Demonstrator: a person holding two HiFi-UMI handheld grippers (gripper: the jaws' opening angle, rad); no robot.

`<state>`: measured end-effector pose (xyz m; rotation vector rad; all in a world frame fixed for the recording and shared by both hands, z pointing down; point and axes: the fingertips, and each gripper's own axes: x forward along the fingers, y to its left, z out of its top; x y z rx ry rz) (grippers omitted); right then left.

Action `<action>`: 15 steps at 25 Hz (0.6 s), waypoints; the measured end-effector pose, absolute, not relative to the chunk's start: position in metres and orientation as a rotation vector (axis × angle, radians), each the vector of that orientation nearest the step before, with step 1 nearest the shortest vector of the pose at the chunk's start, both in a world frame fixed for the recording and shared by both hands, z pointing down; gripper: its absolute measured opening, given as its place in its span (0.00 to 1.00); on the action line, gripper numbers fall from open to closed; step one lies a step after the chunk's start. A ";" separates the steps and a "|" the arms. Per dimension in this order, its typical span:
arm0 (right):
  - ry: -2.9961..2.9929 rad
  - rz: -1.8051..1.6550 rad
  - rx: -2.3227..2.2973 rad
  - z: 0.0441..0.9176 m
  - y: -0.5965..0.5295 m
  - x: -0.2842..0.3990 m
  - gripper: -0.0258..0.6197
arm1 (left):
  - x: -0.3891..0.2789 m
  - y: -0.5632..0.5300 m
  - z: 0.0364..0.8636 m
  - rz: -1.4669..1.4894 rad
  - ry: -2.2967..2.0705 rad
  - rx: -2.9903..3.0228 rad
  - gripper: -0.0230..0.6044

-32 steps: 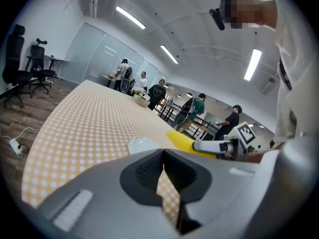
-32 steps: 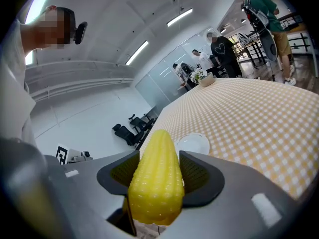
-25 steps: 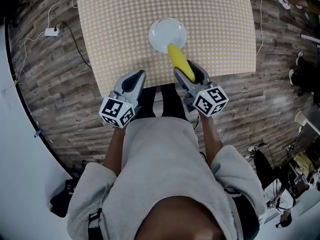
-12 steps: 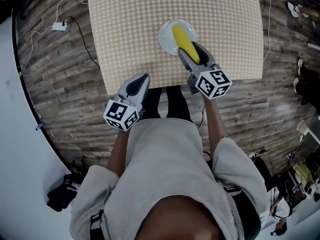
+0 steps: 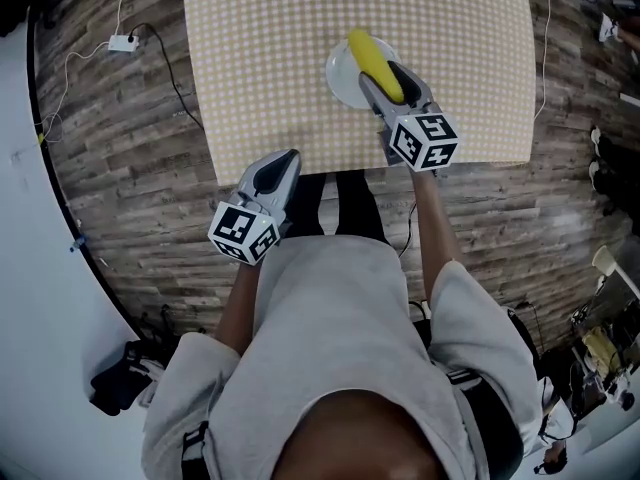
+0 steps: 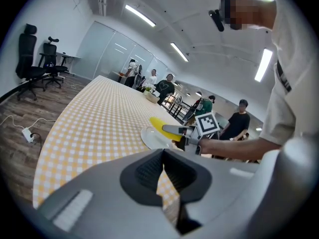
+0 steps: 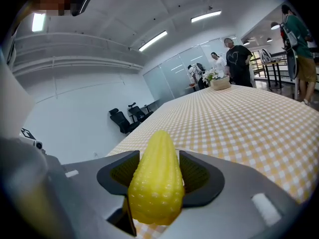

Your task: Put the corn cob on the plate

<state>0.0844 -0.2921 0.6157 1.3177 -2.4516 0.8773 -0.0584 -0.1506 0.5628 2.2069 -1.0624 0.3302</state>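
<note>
While the right gripper (image 5: 388,78) clamps the corn cob (image 5: 370,56) over the plate (image 5: 343,88), lower gently until the cob lies across the plate's middle, then part the jaws. The left gripper (image 5: 272,173), closed and empty, hangs by the surface (image 5: 250,48) edge.

Plate (image 5: 343,80): in the head view its near right part is covered by the corn cob (image 5: 372,58) and the right claw (image 5: 390,78); in the left gripper view its right side sits behind that claw.
Cob's thick end: sunk between the jaws, its base hidden by the claw's body in the right gripper view.
Cob and plate: cannot tell whether they touch.
Right hand: hidden under the marker cube (image 5: 423,140) in the head view.
Counter (image 5: 260,58): far side cut off by the head view's top edge.
People (image 6: 167,87) at the counter's far end: too small to make out.
Floor clutter (image 5: 600,338): cut by the right edge, unclear.
</note>
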 end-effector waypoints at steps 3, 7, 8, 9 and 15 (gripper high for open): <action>-2.426 0.884 1.326 0.626 -0.292 0.084 0.43 | -0.060 -0.149 0.565 0.322 -1.070 2.188 0.05; -2.389 0.848 1.329 0.636 -0.289 0.081 0.43 | -0.063 -0.145 0.567 0.324 -1.070 2.181 0.05; -2.383 0.831 1.324 0.638 -0.289 0.080 0.43 | -0.063 -0.145 0.567 0.322 -1.071 2.181 0.05; -2.378 0.807 1.316 0.639 -0.289 0.080 0.43 | -0.063 -0.145 0.567 0.321 -1.072 2.181 0.05; -2.307 0.606 1.273 0.644 -0.286 0.073 0.43 | -0.068 -0.145 0.568 0.316 -1.079 2.172 0.05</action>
